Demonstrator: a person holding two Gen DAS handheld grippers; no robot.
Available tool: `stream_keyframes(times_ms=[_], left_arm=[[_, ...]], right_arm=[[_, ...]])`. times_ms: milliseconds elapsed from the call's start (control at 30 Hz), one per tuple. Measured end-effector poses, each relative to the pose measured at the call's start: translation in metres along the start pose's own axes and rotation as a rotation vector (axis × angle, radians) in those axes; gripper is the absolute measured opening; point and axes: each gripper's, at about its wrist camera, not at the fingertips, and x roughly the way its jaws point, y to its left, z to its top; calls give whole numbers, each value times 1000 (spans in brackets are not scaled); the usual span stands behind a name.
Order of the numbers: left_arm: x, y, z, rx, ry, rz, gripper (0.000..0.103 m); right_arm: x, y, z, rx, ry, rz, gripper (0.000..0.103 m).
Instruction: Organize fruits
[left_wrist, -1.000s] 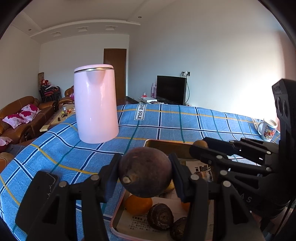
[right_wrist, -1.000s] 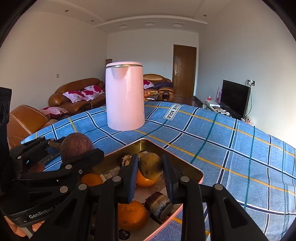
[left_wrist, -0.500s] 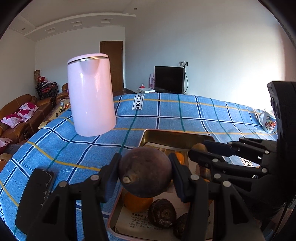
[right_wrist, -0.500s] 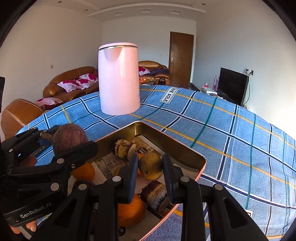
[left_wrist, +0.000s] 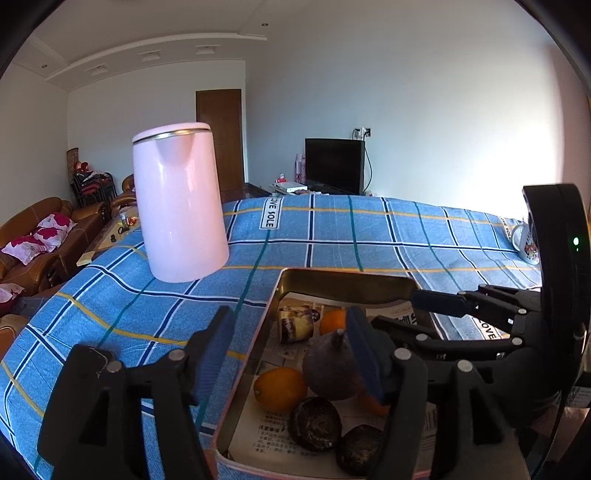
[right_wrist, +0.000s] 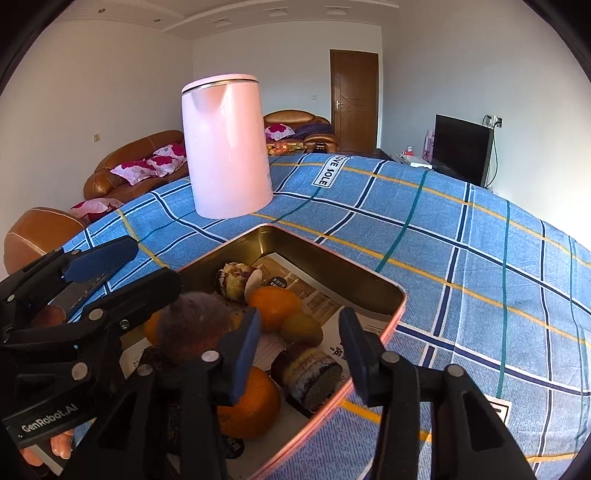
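Observation:
A gold metal tray lined with newspaper holds oranges, dark wrinkled fruits and cut purple ones. A round dark purple fruit rests in the tray against the right pad of my left gripper. Its jaws are opening and no longer clamp it. My right gripper hovers over the tray's near corner. Its jaws are opening too, and a small greenish fruit lies free just beyond the pads.
A tall pink kettle stands on the blue checked cloth behind the tray. A printed mug sits at the far right edge. A person's fingers show under the left gripper. Sofas, a door and a TV lie beyond.
The left jaws spread and the dark purple fruit dropped from between them into the tray. The right jaws, narrow around the greenish fruit before, have parted from it.

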Motion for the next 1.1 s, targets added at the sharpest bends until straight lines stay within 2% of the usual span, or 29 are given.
stream_keyframes(times_ms=[33,233,300,367,400,567,700,833,1100], left_arm=[[-5,0,1,-2,-17,4,76],[-30,-7,8,-4,-76,-12,77],[-39,-10,10,-8,-97,-16,82],[-47,-12,11,-10,-118,-2,99],[-50,-13,11,-13,-129,5,100],[-59,-20,10,-12,-148,-1,101],[-63,-27,6,-1,-147,-3,103],[-67,-36,3,20,-149,2,103],[-78,-46,-1,44,-191,-23,103]], right_arm=[[-4,-3,-1,11,-10,0,57],[-30,-15,-7,61,-57,-3,59],[-38,-21,-10,81,-71,-6,63],[-47,-28,-14,101,-88,-11,63],[-51,-30,-16,108,-96,-15,63],[-78,-38,-28,131,-142,-44,70],[-104,-40,-34,132,-196,-73,71],[-132,-37,-40,121,-263,-111,80],[-165,-24,-52,71,-335,-148,82]])
